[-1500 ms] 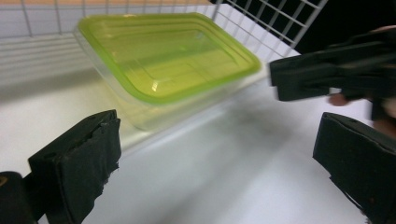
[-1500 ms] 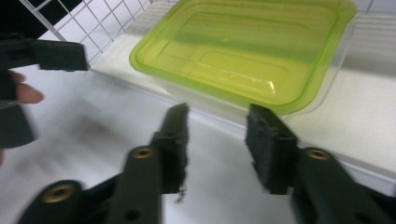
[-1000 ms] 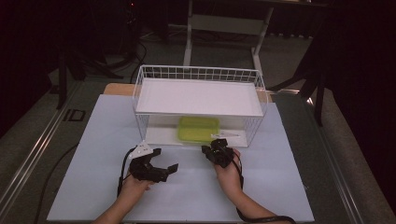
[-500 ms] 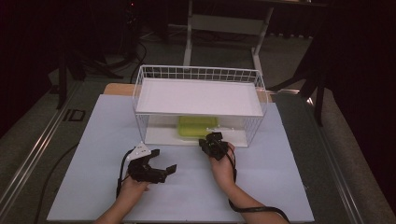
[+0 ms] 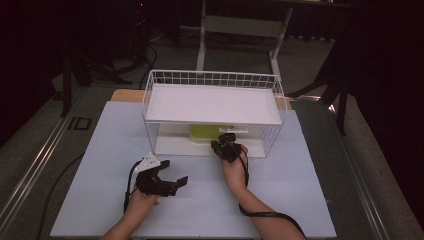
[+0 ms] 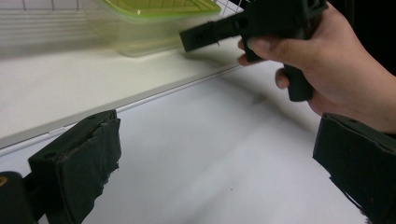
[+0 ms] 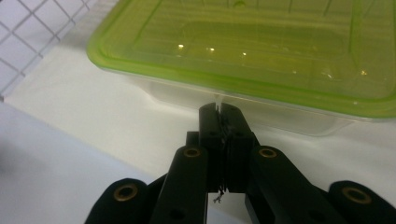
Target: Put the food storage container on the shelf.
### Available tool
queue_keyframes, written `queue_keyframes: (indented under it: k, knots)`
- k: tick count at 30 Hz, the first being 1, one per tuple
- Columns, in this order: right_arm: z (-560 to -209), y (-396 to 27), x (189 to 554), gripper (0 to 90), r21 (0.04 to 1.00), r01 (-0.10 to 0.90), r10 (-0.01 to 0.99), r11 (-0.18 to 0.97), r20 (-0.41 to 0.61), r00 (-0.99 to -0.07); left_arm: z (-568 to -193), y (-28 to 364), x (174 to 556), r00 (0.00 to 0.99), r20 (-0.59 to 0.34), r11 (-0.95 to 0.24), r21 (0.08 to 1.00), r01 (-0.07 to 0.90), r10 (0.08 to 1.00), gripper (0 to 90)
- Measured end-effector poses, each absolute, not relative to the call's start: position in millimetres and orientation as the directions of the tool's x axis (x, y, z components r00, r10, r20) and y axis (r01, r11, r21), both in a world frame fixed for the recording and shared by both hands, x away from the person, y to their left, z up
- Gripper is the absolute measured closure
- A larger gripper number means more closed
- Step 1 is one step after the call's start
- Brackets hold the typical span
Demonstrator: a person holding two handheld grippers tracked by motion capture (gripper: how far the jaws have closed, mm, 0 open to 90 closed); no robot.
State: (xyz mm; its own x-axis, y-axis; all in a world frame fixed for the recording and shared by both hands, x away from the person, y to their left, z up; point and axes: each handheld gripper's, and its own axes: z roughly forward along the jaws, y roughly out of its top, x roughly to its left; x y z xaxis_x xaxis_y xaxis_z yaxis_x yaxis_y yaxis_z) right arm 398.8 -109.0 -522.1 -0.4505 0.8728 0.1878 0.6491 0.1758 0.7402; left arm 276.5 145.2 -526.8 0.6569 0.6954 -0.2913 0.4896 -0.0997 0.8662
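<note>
The bench (image 5: 310,200) carries a white sheet on which both hands work. Just ahead of the right gripper (image 5: 227,145) stands a white wire basket (image 5: 150,95) with a flat white shelf (image 5: 210,102) across its top and a white floor below. Under that shelf, directly in front of the right gripper's tips, sits a clear plastic container (image 7: 224,100) with a green lid (image 7: 261,51); in the right gripper view the tips stand at the container's near wall just below the lid's rim, too close to tell whether they touch it. This gripper is clenched, its two jaws pressed flat together with nothing between them. The left gripper (image 5: 167,182) lies low over the sheet, well behind and to the left of the basket, released, its jaws spread wide and empty. From it, the container lies ahead across the basket's floor, with the right hand (image 6: 327,70) between.
</note>
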Motion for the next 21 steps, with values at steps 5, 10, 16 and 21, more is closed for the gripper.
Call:
queue_keyframes:
  k: [5,10,16,21]
  knots:
    - [-522,-106,403,89.3,0.74,0.647,0.87,0.182,0.186,-0.457,-526,146,276,0.658,-0.291,-0.098,0.868,0.487,0.694,1.8]
    - [-523,-103,404,89.1,0.737,0.65,0.867,0.186,0.188,-0.462,-526,148,276,0.656,-0.288,-0.094,0.87,0.483,0.698,1.8]
    - [-519,-103,395,87.0,0.743,0.643,0.854,0.188,0.2,-0.481,-525,147,276,0.665,-0.281,-0.1,0.874,0.475,0.692,1.8]
    - [-516,-104,381,82.2,0.758,0.62,0.829,0.204,0.203,-0.521,-521,146,274,0.677,-0.269,-0.102,0.885,0.455,0.685,1.8]
